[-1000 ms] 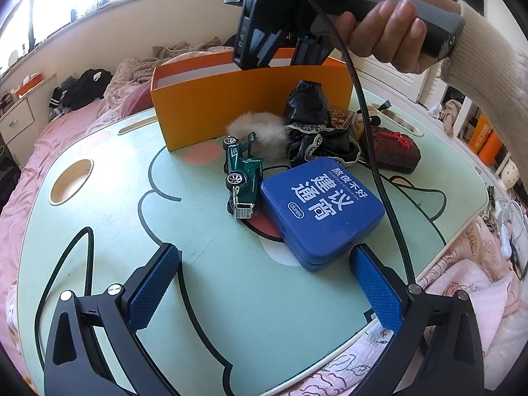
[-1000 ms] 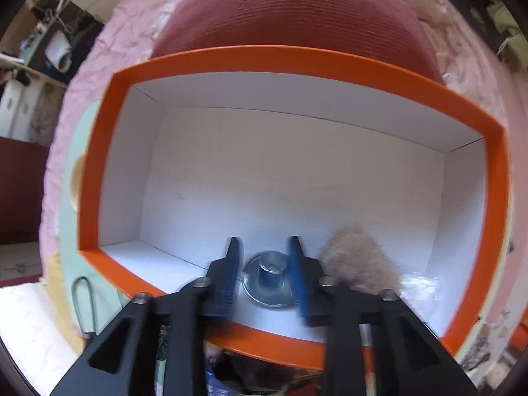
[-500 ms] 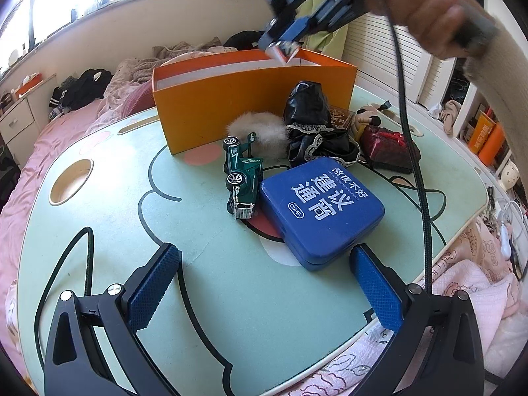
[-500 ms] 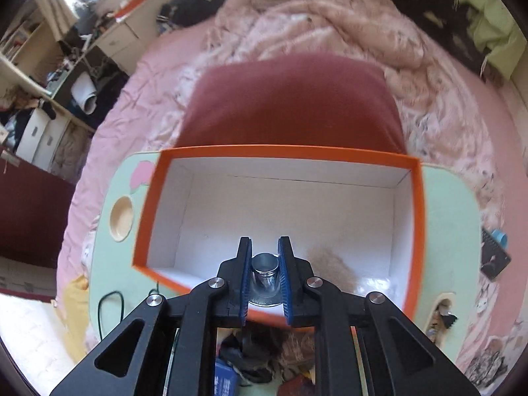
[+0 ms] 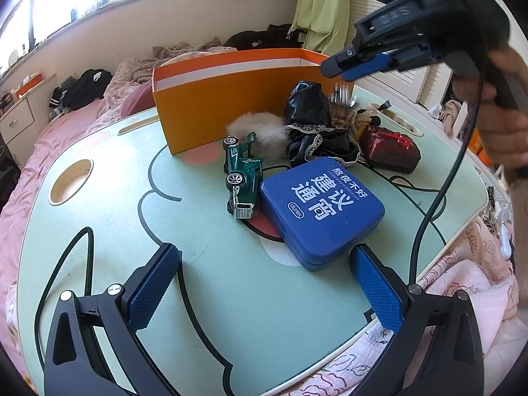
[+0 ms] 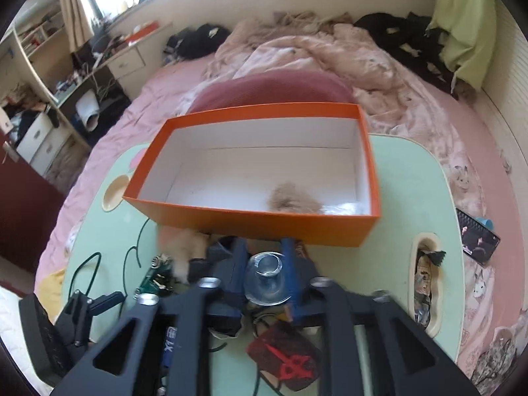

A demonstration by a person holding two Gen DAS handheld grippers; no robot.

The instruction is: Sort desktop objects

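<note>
Left wrist view shows the left gripper [image 5: 264, 283] low over the green lap table [image 5: 109, 217], its blue fingers [image 5: 151, 283] spread wide with nothing between them. Just ahead lies a blue tin [image 5: 321, 208], touching a green toy truck [image 5: 242, 176] that lies on its side. Behind these sit a white fluffy pom-pom [image 5: 260, 130], a black lace-trimmed cloth [image 5: 313, 125] and a dark red pouch [image 5: 389, 148], all near the orange box [image 5: 237, 105]. From the right wrist camera, the right gripper [image 6: 264, 272] hangs above that pile, on the near side of the box, its fingers pinching a small shiny metal piece [image 6: 264, 279] (blurred, so its exact shape is unclear). Inside the box rests a tan fluffy ball [image 6: 292, 199]
</note>
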